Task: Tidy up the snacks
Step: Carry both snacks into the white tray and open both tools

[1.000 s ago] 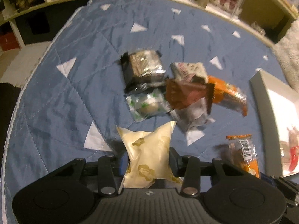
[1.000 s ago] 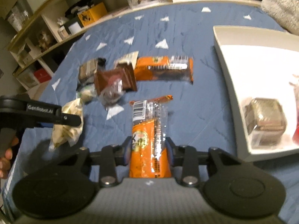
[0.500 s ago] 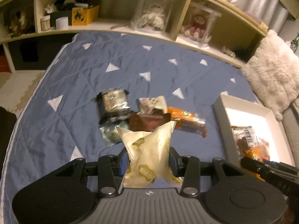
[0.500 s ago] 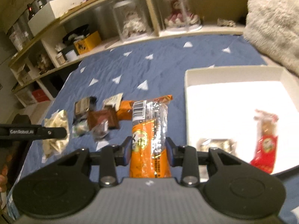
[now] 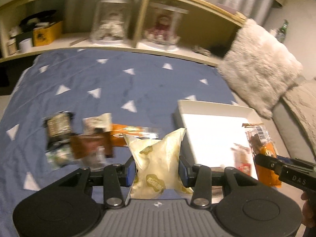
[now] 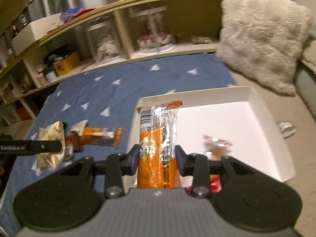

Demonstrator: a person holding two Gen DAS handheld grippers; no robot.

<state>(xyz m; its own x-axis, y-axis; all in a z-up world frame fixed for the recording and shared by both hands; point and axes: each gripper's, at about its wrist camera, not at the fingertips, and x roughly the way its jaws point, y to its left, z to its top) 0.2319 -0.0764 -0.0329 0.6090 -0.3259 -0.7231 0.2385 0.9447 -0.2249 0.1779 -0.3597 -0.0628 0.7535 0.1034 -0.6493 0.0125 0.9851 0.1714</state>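
My left gripper (image 5: 157, 170) is shut on a pale yellow snack pouch (image 5: 156, 162), held in the air near the left edge of the white tray (image 5: 213, 109). The same pouch (image 6: 51, 138) shows at the left of the right wrist view. My right gripper (image 6: 156, 161) is shut on an orange snack bar (image 6: 157, 144), held above the tray's (image 6: 264, 118) near left part. That bar (image 5: 263, 154) also appears at the right of the left wrist view. A red wrapped snack (image 6: 216, 145) lies inside the tray. Several snacks (image 5: 79, 138) lie in a pile on the blue quilt (image 5: 118, 83).
Another orange bar (image 6: 102, 136) lies on the quilt left of the tray. A furry grey cushion (image 6: 262, 37) leans behind the tray at the right. Wooden shelves (image 6: 126, 29) with jars and boxes run along the back. A hand (image 5: 308, 217) shows at the lower right.
Both grippers have risen and swung right toward the tray with their snacks. The right gripper's bar is now over the tray; the snack pile has slid left in the left wrist view.
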